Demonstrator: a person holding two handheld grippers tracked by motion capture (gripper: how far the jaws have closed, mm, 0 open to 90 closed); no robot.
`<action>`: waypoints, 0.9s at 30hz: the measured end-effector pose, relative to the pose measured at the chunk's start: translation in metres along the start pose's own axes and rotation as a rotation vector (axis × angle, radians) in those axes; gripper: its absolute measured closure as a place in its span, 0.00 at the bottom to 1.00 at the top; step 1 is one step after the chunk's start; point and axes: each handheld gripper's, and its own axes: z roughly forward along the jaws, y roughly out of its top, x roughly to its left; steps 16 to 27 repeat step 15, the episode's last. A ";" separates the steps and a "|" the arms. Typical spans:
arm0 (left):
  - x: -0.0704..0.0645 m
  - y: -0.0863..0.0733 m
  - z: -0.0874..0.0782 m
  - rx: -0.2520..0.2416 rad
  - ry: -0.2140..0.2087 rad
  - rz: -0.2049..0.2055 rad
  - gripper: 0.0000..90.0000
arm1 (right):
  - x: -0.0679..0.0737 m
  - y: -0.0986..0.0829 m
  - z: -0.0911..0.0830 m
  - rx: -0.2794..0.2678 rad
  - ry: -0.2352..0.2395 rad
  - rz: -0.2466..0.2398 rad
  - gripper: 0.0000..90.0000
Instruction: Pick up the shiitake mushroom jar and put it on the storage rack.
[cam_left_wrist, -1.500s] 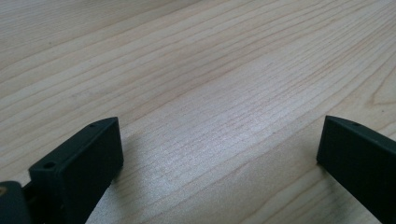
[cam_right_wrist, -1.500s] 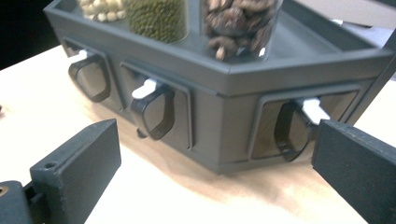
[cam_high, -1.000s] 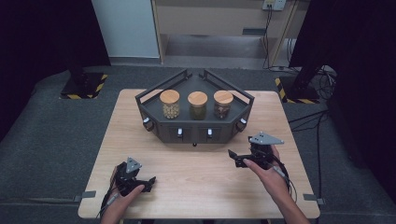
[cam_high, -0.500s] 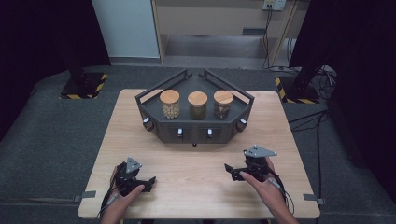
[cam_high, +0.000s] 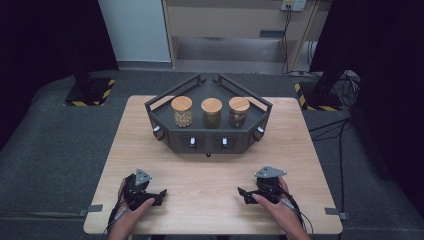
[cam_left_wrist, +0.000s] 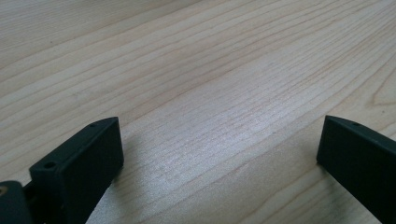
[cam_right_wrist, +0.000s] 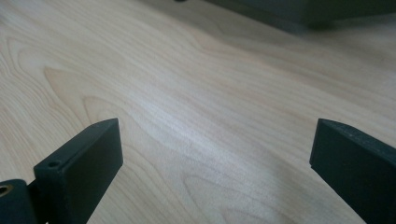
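Down at the near edge of the counter (cam_high: 210, 185), both hands rest low. The left tongs (cam_high: 159, 193) sit gaping on bare wood at the near left, nothing between the jaws. The right tongs (cam_high: 245, 194) are the same at the near right, spread wide and empty, tips pointing inward. Now look farther up the counter: a dark angular tray (cam_high: 165, 130) stands well apart from both, straight ahead and centred. On it, three cork-lidded jars run left to right in a row, the left jar (cam_high: 181, 111), the middle jar (cam_high: 211, 112), the right jar (cam_high: 238, 110), all upright. Neither hand is clearly nearer; I'd guess each reaches forward for the jar on its own side.
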 end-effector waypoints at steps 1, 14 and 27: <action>0.000 0.000 0.000 0.000 0.000 0.000 0.00 | 0.001 -0.001 0.001 0.007 -0.002 -0.008 0.03; 0.000 0.000 0.000 0.000 0.000 0.000 0.00 | 0.009 -0.001 0.012 0.069 -0.037 -0.048 0.01; 0.000 0.000 0.000 0.000 0.000 0.000 0.00 | 0.010 -0.001 0.012 0.070 -0.037 -0.048 0.01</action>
